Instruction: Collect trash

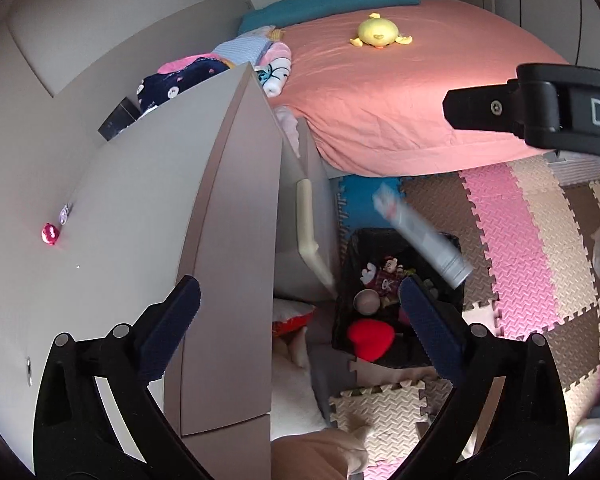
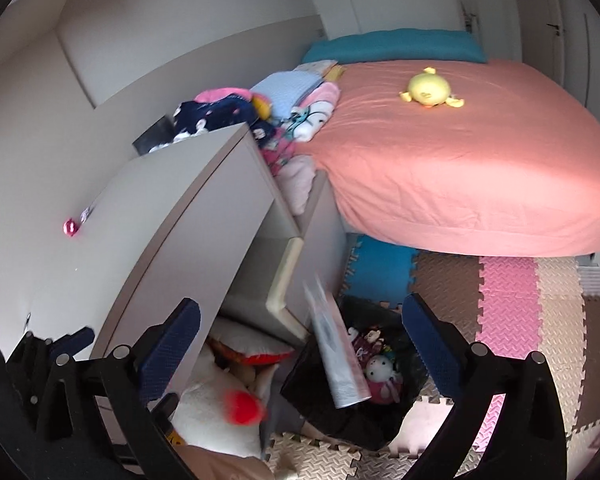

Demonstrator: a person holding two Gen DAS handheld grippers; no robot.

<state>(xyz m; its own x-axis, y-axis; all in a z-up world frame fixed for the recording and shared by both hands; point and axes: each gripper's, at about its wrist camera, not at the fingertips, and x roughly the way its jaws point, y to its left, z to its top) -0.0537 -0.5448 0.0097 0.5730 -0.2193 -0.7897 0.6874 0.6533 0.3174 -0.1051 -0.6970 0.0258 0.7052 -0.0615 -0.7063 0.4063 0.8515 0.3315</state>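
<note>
Trash here looks to be the pale tube (image 1: pixel 422 240) and, I judge, the red heart-shaped piece (image 1: pixel 370 338), both blurred above or in the black bin (image 1: pixel 342 300) on the foam floor mat (image 1: pixel 516 248); going left to right, the left gripper (image 1: pixel 300 312) stands with its jaws spread wide and nothing between the pads, over the edge of the grey desk (image 1: pixel 140 208), where a small pink object (image 1: pixel 50 234) lies well apart from the bin; the tube hangs tilted over the bin's mouth, touching neither gripper, and in the right wrist view it (image 2: pixel 336 356) slants down into the bin (image 2: pixel 300 384) beside the soft toys; it seems light, smooth and somewhat slippery, likely thin-walled and easy to dent, so a hold across the middle of its body would suit better than the capped end; the right gripper (image 2: pixel 300 332) is likewise fully spread and empty; the desk edge and drawer front crowd the bin's left side, while the mat to the right, below the pink bed (image 2: pixel 460 168), gives open room for moving.
</note>
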